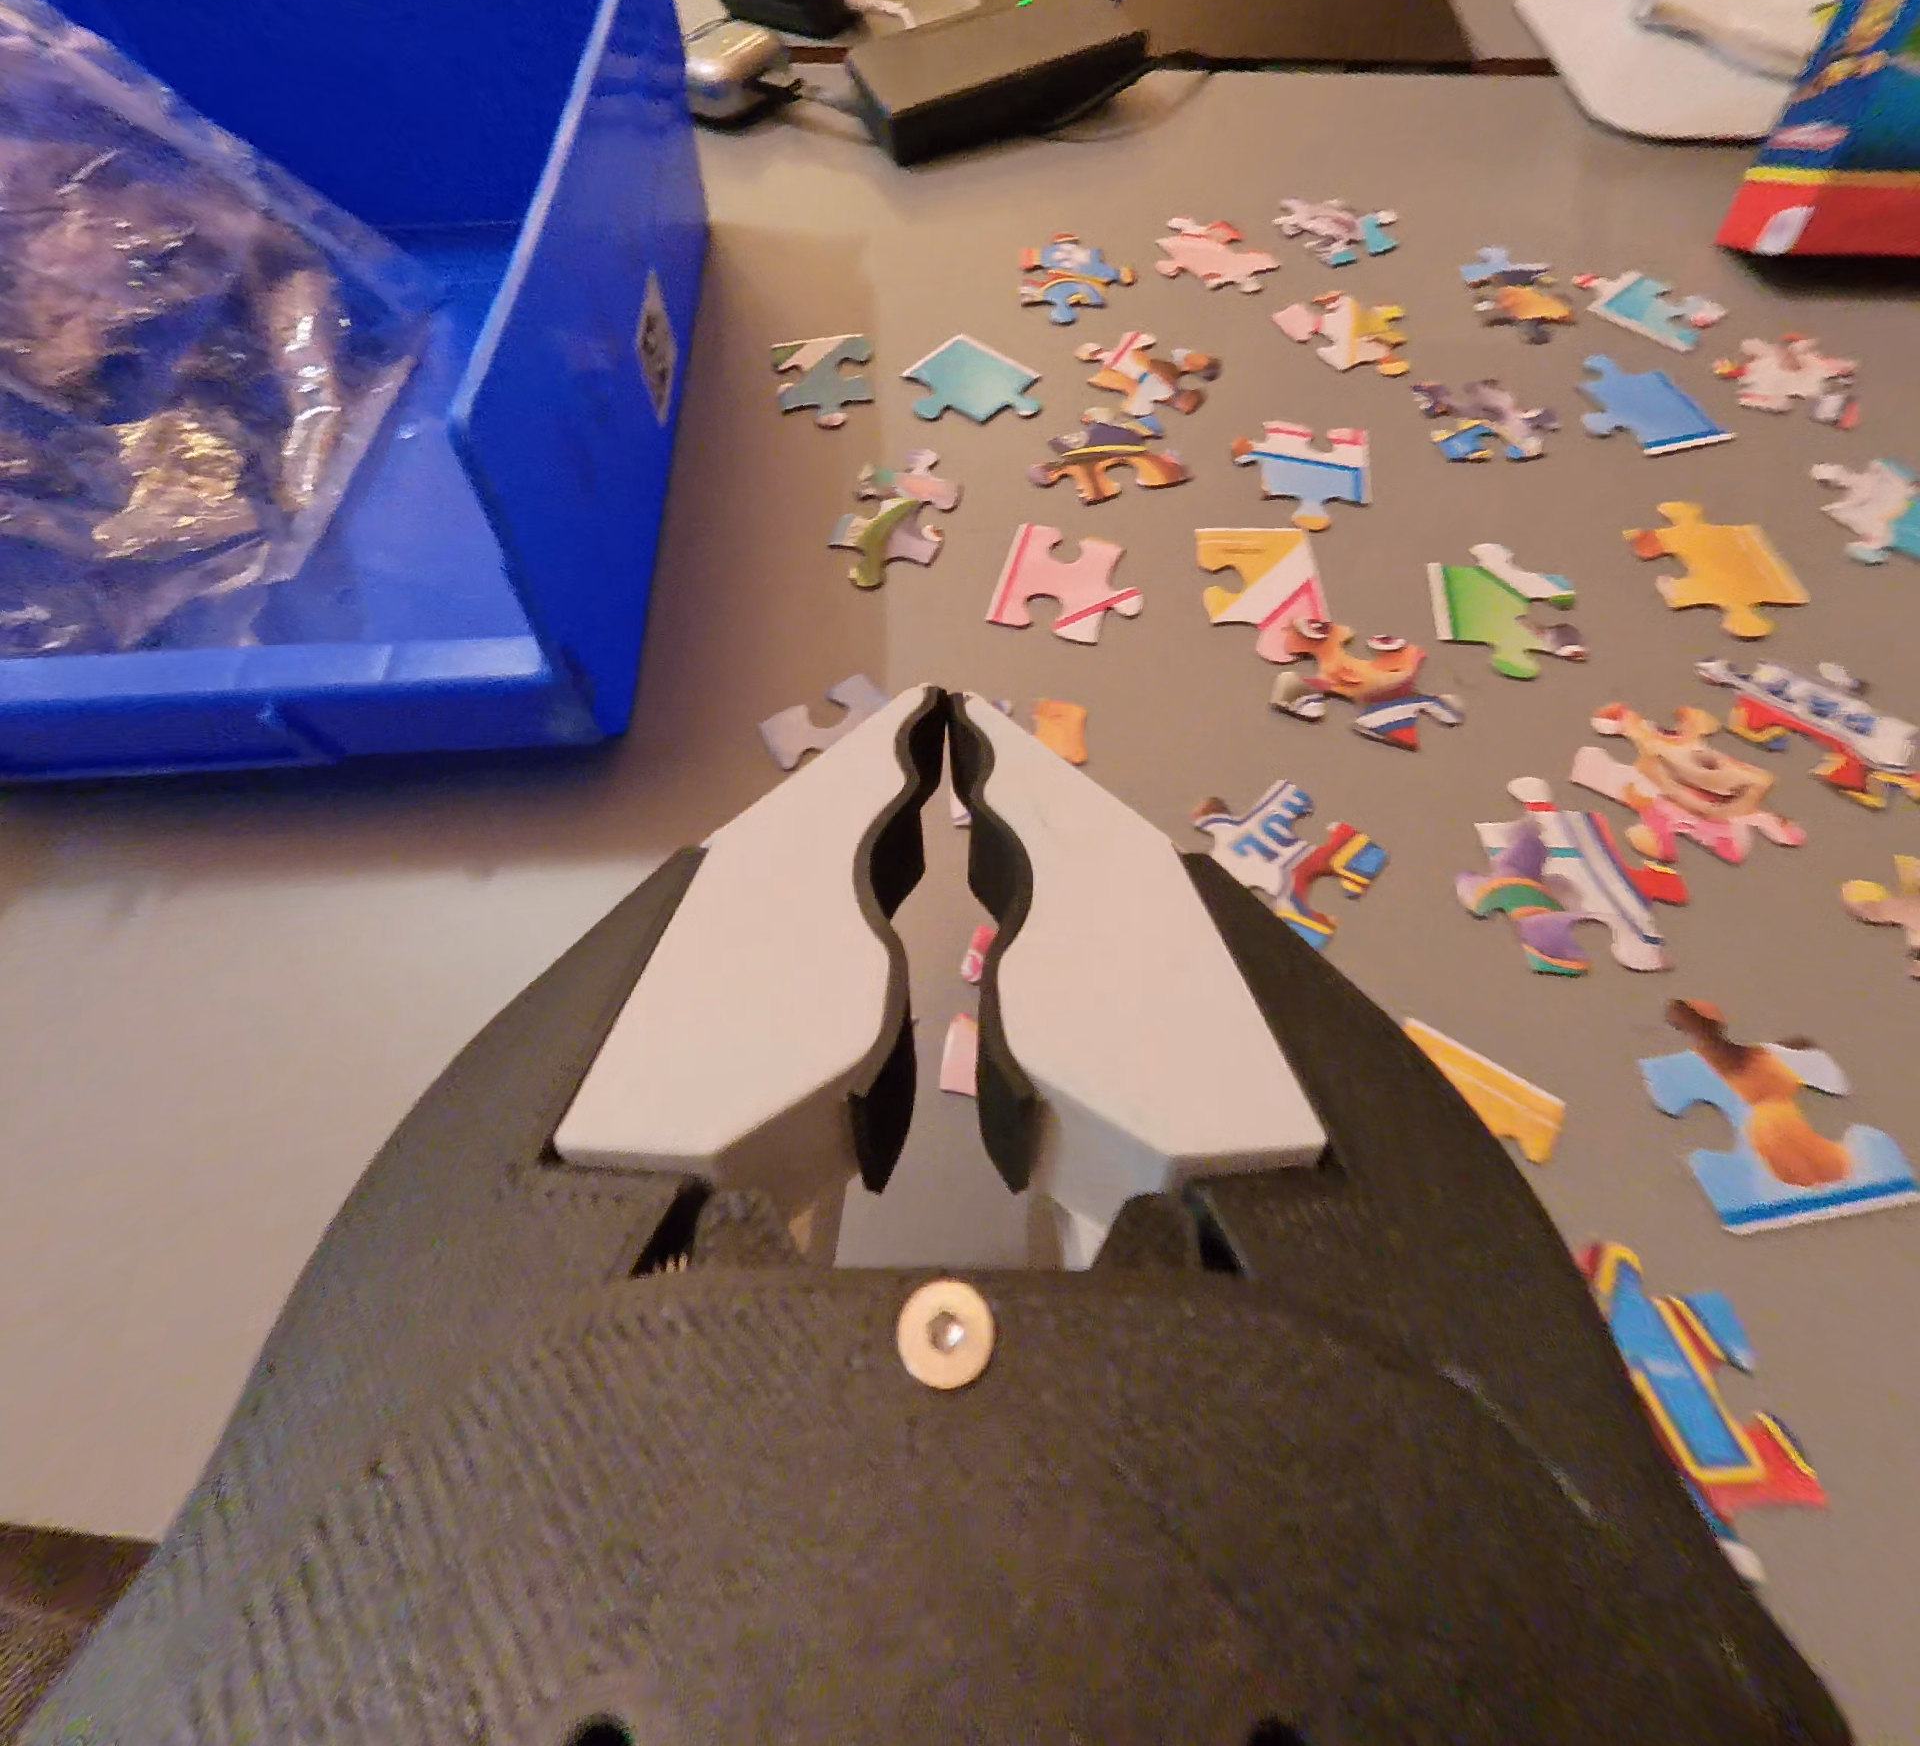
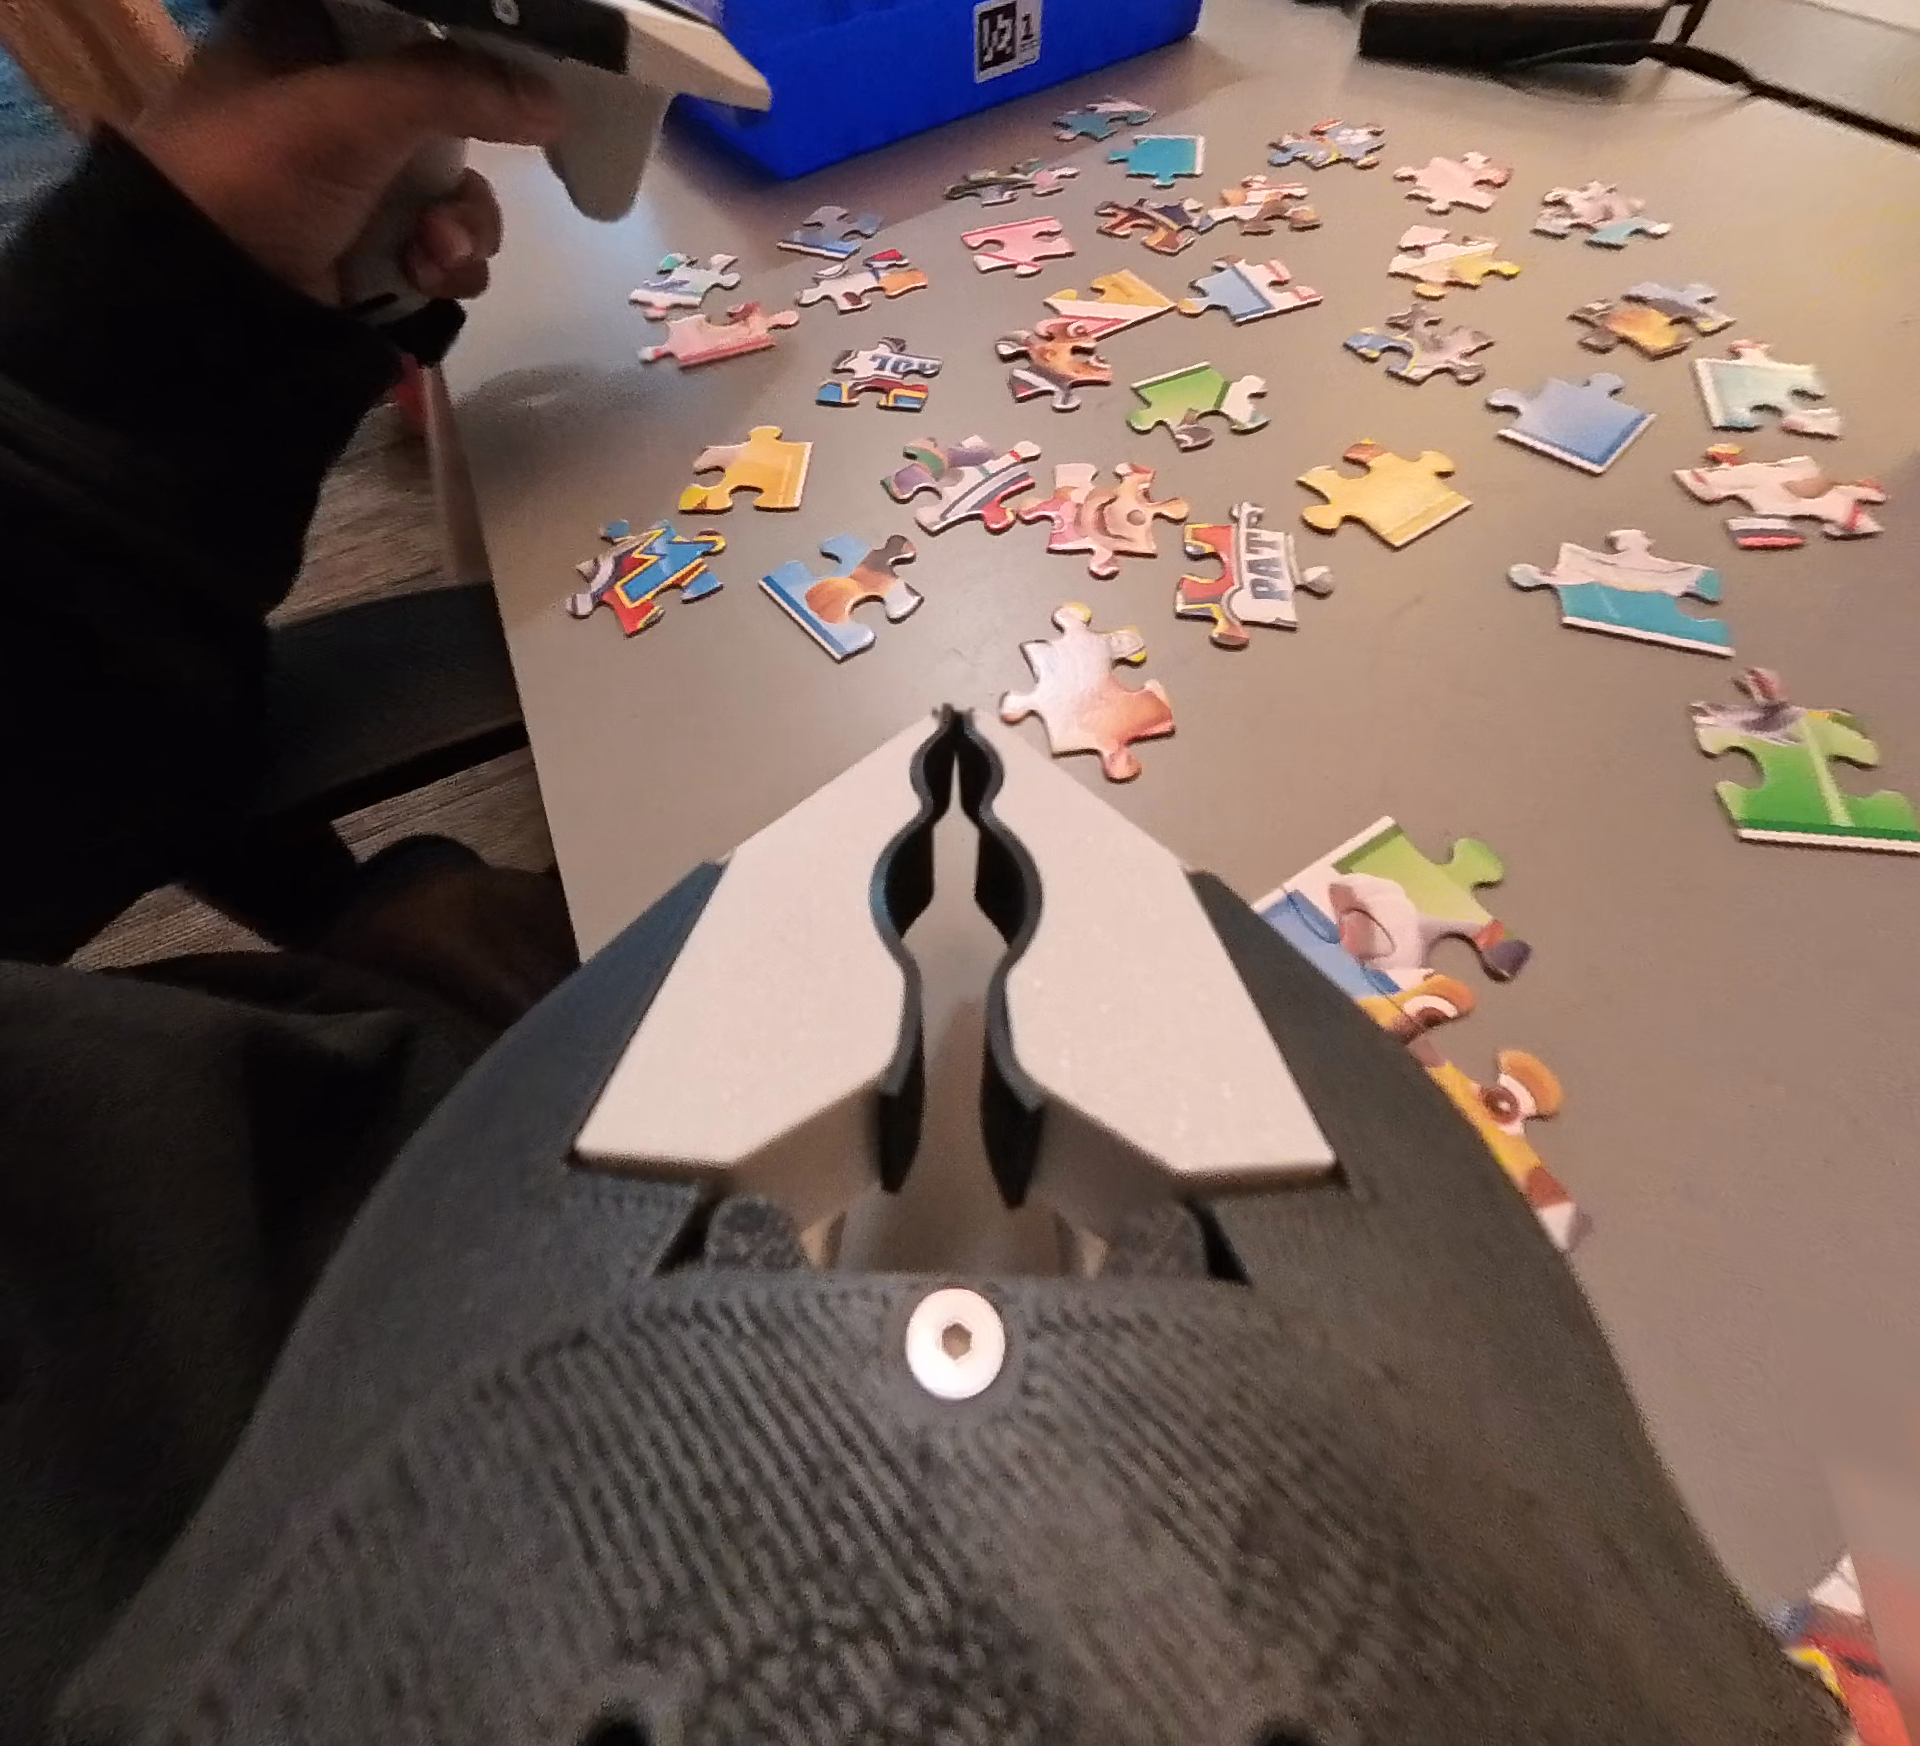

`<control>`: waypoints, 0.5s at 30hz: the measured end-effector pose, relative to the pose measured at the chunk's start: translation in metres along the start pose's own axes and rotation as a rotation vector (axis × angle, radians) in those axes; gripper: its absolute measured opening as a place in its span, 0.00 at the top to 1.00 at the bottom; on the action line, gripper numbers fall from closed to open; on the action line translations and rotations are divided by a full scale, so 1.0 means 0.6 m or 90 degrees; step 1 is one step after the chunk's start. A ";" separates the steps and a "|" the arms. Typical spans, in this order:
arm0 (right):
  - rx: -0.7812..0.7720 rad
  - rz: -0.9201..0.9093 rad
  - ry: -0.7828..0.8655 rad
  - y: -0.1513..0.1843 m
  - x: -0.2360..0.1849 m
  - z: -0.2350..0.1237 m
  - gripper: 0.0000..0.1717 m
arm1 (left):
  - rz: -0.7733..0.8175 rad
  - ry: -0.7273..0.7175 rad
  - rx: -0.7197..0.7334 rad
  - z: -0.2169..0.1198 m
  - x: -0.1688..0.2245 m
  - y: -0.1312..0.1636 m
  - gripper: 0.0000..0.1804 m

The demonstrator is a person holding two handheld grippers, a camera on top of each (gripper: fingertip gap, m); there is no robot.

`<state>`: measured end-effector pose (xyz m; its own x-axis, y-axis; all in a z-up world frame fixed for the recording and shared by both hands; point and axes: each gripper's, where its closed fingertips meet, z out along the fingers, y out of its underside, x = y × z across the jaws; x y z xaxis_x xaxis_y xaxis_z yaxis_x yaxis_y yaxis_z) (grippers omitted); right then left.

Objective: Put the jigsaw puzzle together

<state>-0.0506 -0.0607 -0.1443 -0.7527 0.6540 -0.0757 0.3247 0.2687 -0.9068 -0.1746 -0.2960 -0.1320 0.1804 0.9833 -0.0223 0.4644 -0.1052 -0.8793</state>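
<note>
Both grippers hang above the grey desk [image 2: 1455, 761] with fingers clenched tip to tip on nothing. The left gripper [image 1: 943, 699] sits over the near-left fringe of the loose puzzle pieces [image 1: 1299, 470], with a pale grey-blue piece [image 1: 821, 714] and an orange piece [image 1: 1062, 728] showing just beside its tips and the blue bin [image 1: 582, 325] close on its left. The right gripper [image 2: 956, 722] hovers nearest a white-and-orange piece [image 2: 1091, 694], just right of its tips. As a judgement, any grasp here calls for parting the fingers first, then approaching a flat piece low and at its edge, since the pieces lie thin against the surface. The desk edge [image 2: 520, 636] runs close on the right gripper's left; the bin wall limits leftward travel of the left gripper. Bare desk lies between the right gripper's tips and the nearer pieces; elsewhere pieces lie close together.
</note>
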 end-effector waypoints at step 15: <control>-0.021 -0.037 -0.013 0.007 -0.014 0.006 1.00 | 0.010 0.035 -0.003 0.023 0.031 0.013 0.99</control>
<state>-0.0449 -0.0678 -0.1491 -0.7821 0.6223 -0.0315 0.2978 0.3290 -0.8962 -0.1796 -0.2765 -0.1458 0.2359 0.9717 -0.0099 0.4648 -0.1218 -0.8770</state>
